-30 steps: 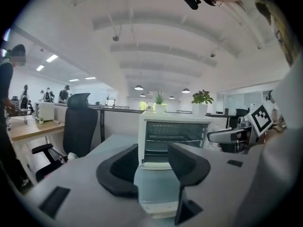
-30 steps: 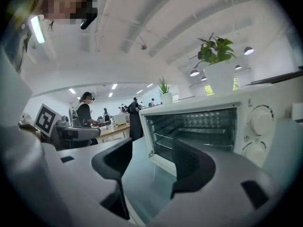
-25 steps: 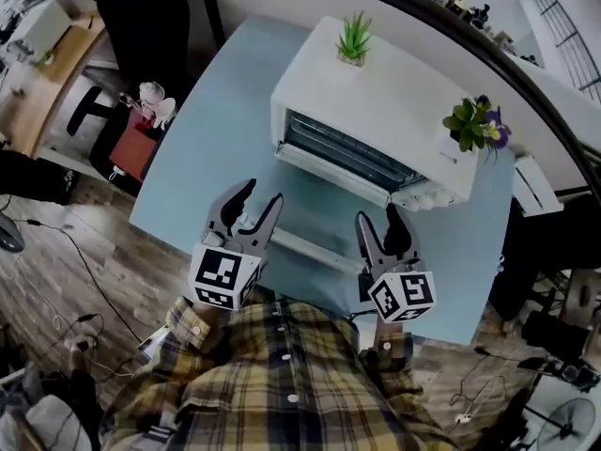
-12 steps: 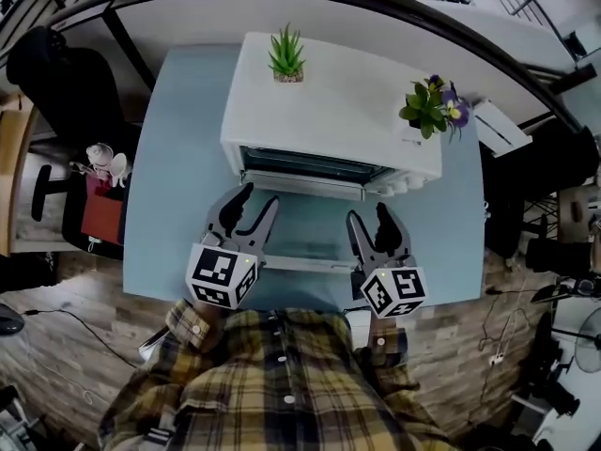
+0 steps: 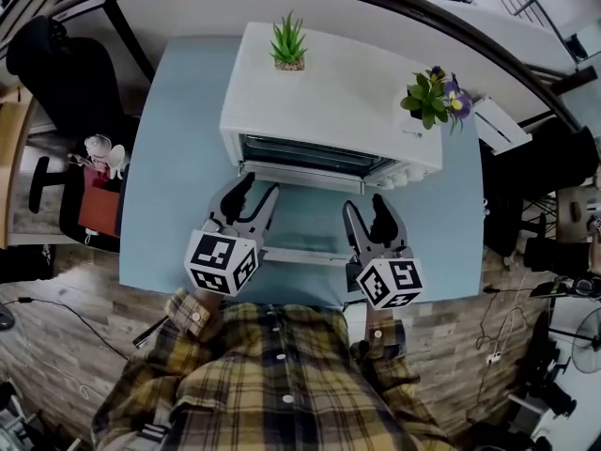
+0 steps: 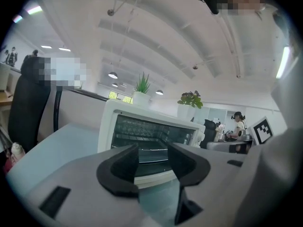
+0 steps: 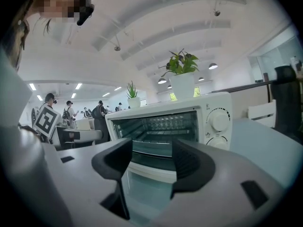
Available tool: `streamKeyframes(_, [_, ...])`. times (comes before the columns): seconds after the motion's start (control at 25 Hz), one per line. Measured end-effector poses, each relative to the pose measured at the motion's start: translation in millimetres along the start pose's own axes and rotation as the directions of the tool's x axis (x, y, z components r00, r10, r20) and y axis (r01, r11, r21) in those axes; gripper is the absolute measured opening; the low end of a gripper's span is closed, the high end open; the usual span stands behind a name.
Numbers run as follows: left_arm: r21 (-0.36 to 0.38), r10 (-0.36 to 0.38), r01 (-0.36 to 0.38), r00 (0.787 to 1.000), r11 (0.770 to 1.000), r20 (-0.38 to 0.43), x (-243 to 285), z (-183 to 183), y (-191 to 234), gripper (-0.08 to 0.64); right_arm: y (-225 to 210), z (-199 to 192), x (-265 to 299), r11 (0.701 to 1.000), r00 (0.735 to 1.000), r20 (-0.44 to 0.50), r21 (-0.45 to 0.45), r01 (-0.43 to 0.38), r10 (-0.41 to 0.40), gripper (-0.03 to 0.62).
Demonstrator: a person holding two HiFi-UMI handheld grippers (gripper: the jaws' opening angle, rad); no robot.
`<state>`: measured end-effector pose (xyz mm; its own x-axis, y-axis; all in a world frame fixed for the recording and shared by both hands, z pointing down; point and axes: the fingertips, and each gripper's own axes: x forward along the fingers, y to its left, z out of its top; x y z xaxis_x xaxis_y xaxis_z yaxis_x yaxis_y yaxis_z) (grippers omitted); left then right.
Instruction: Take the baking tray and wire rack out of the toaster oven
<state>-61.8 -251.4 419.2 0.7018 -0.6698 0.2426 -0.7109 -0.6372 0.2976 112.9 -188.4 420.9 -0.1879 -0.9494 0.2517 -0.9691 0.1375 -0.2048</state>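
toaster oven (image 5: 329, 101) mouth open, door (image 5: 305, 224) down flat across approach, 2 plants (image 5: 288, 43) on top, table (image 5: 174, 158) free left side

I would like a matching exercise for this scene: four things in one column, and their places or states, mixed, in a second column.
Things:
1 spiky plant
2 flowering plant
3 oven door
4 left gripper

Places or states:
A folded down, open
B jaws apart, empty
C on the oven top, above the knobs
D on the oven top, at the end away from the knobs

Pairs: 1-D, 2-C, 3-A, 4-B
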Motion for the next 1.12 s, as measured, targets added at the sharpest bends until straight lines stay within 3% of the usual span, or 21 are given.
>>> streamKeyframes(0.2, [-0.1, -0.011, 0.015, 0.999, 0.995, 0.041, 11.0, -5.6, 2.8, 0.184, -2.8, -2.3, 10.9, 0.995, 0.999, 0.037, 0.104, -0.011, 0.008, 0.247])
streamKeyframes(0.36, [-0.206, -0.017, 0.033, 0.997, 0.978, 0.076, 23.9, -8.8, 7.5, 0.187, -5.2, -4.4, 23.4, 0.979, 0.997, 0.072, 0.203, -0.024, 0.01, 0.247])
streamKeyframes(0.52, [-0.313, -0.018, 0.054, 0.993, 0.948, 0.116, 34.5, -15.0, 14.9, 0.187, -6.2, -11.9, 36.4, 0.962, 0.997, 0.076, 0.271, -0.038, 0.018, 0.247])
streamKeyframes(0.64, [-0.429, 0.004, 0.051, 0.992, 0.902, 0.125, 45.0, -25.3, 28.2, 0.186, -13.3, -18.3, 48.5, 0.936, 0.996, 0.088, 0.349, -0.036, 0.005, 0.245])
streamKeyframes(0.76, [-0.552, 0.046, 0.031, 0.991, 0.833, 0.124, 56.4, -37.1, 44.0, 0.186, -24.9, -28.2, 60.8, 0.887, 0.995, 0.099, 0.461, -0.041, -0.005, 0.245])
streamKeyframes(0.88, [-0.623, 0.072, 0.035, 0.987, 0.782, 0.146, 65.3, -41.3, 55.9, 0.186, -39.9, -39.4, 72.5, 0.817, 0.994, 0.109, 0.575, -0.044, -0.023, 0.245])
streamKeyframes(1.04, [-0.709, 0.06, 0.108, 0.976, 0.697, 0.208, 76.4, -40.5, 61.6, 0.173, -54.4, -45.1, 89.3, 0.682, 0.988, 0.154, 0.725, -0.094, -0.028, 0.242])
streamKeyframes(1.12, [-0.735, 0.072, 0.12, 0.972, 0.668, 0.224, 81.9, -40.3, 65.2, 0.173, -64.5, -47.7, 95.3, 0.619, 0.982, 0.177, 0.778, -0.102, -0.06, 0.239])
